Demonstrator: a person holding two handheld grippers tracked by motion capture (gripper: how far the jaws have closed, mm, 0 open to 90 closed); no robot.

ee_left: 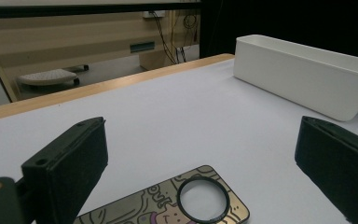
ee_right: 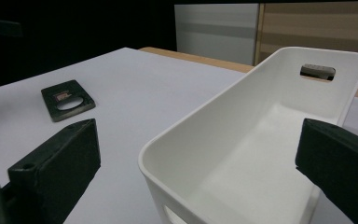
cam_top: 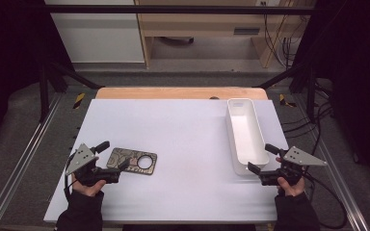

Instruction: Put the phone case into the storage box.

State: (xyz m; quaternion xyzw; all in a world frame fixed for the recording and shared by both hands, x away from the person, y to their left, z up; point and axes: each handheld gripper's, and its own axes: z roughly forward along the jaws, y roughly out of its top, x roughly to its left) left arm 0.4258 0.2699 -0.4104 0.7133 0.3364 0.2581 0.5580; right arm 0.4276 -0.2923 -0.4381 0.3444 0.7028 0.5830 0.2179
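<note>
A flat dark case (cam_top: 132, 160) with a cartoon pattern and a round ring hole (ee_left: 203, 199) lies on the white table top (cam_top: 183, 139) at the front left. My left gripper (cam_top: 114, 155) stands open at its near-left end; the case (ee_left: 168, 205) lies low between the wide jaws, and no pad touches it. A long white tray (cam_top: 244, 134) stands empty at the right. My right gripper (cam_top: 262, 158) is open at the tray's near end, its jaws either side of the tray's corner (ee_right: 168, 149). The case (ee_right: 67, 99) shows far off to the left.
A wooden strip (cam_top: 178, 93) edges the table's far side. Metal frame rails (cam_top: 24, 159) run along both sides, with cables (cam_top: 318, 125) on the floor at the right. Pale cabinets (cam_top: 101, 33) stand beyond the table.
</note>
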